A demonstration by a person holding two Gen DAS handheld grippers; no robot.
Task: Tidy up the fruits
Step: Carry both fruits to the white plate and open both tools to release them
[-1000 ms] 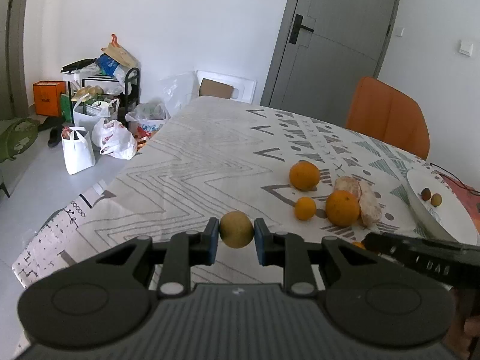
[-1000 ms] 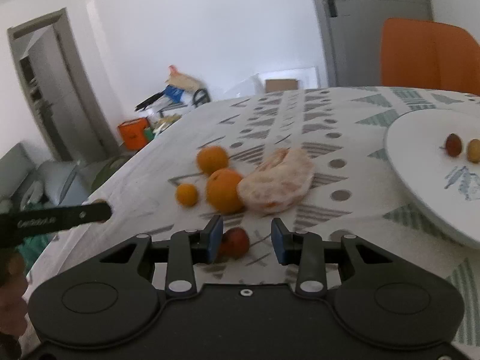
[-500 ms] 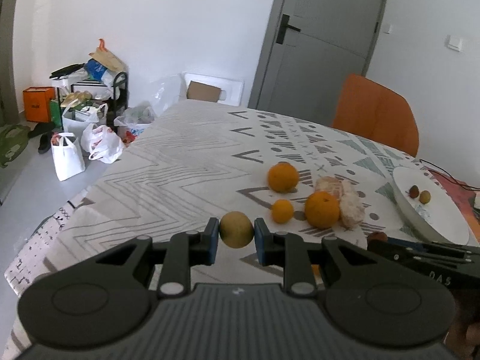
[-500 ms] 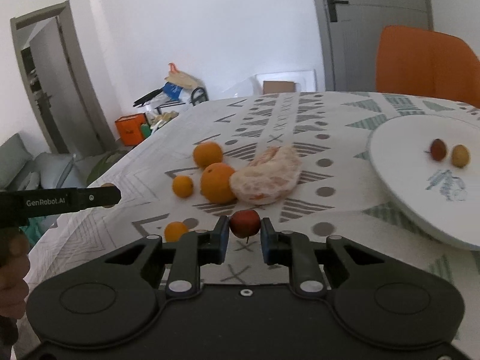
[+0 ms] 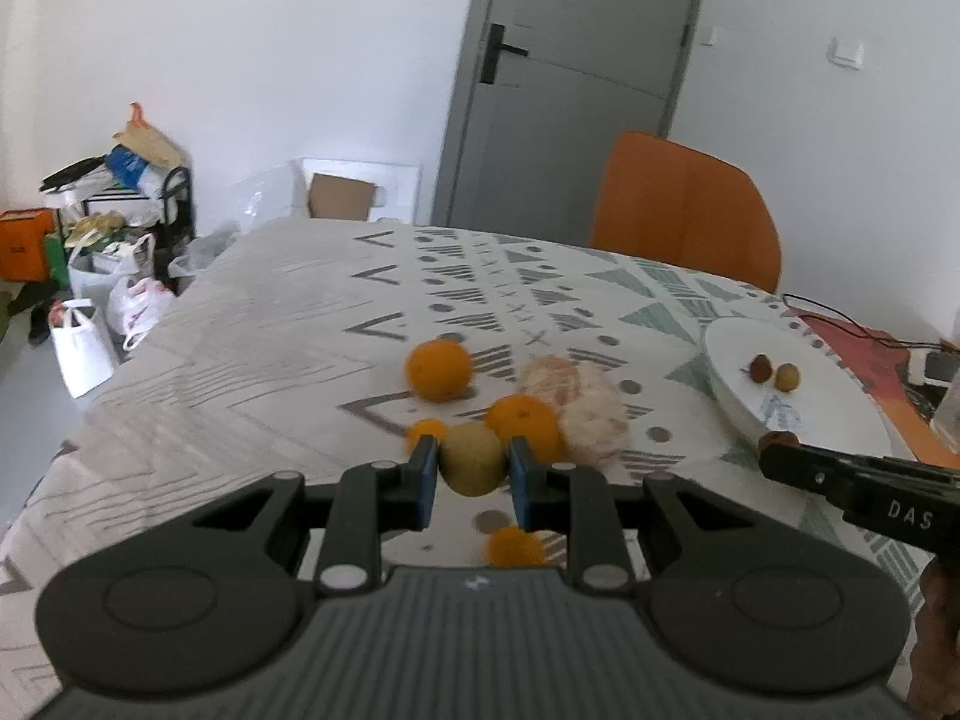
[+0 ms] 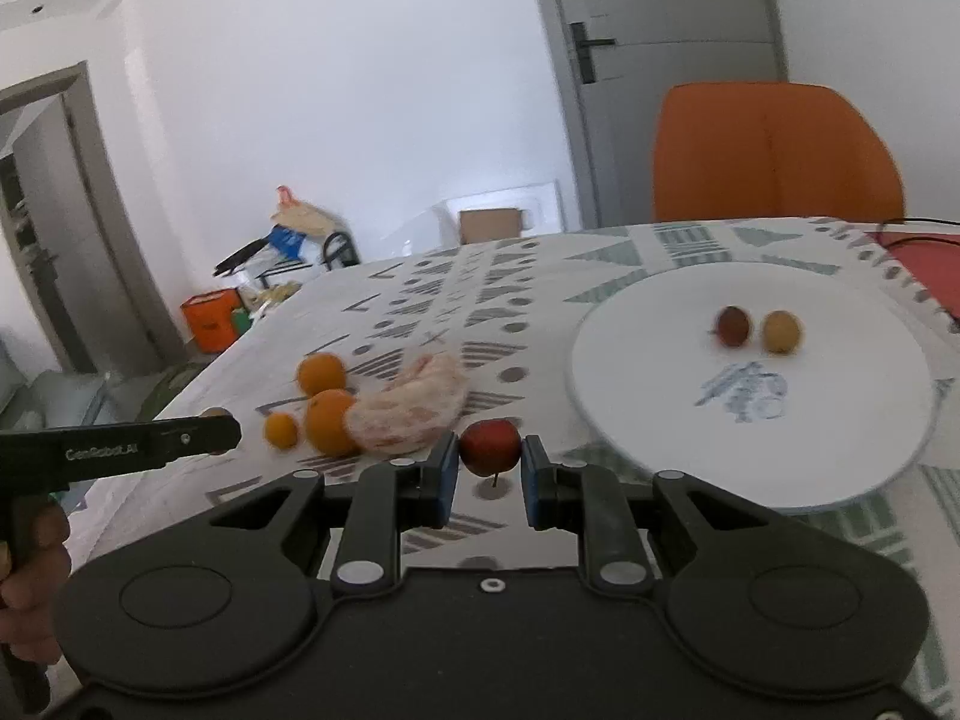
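My left gripper (image 5: 473, 474) is shut on a small yellow-green fruit (image 5: 472, 459), held above the patterned tablecloth. My right gripper (image 6: 489, 468) is shut on a small red fruit (image 6: 490, 445), held in the air left of the white plate (image 6: 840, 450). The plate holds a dark red fruit (image 6: 732, 326) and a yellow fruit (image 6: 780, 331). On the cloth lie two oranges (image 6: 322, 373) (image 6: 329, 422), a small tangerine (image 6: 281, 430) and a peeled pale citrus (image 6: 414, 411). Another small tangerine (image 5: 515, 546) lies below my left gripper.
An orange chair (image 6: 774, 150) stands at the table's far side. A red mat with a black cable (image 5: 852, 330) lies at the right edge. Bags and a rack (image 5: 114, 240) stand on the floor to the left. A grey door (image 5: 576, 78) is behind.
My right gripper closed on the red fruit, lifted it and moved right toward the plate. My left gripper, still holding the yellow-green fruit, moved right over the oranges.
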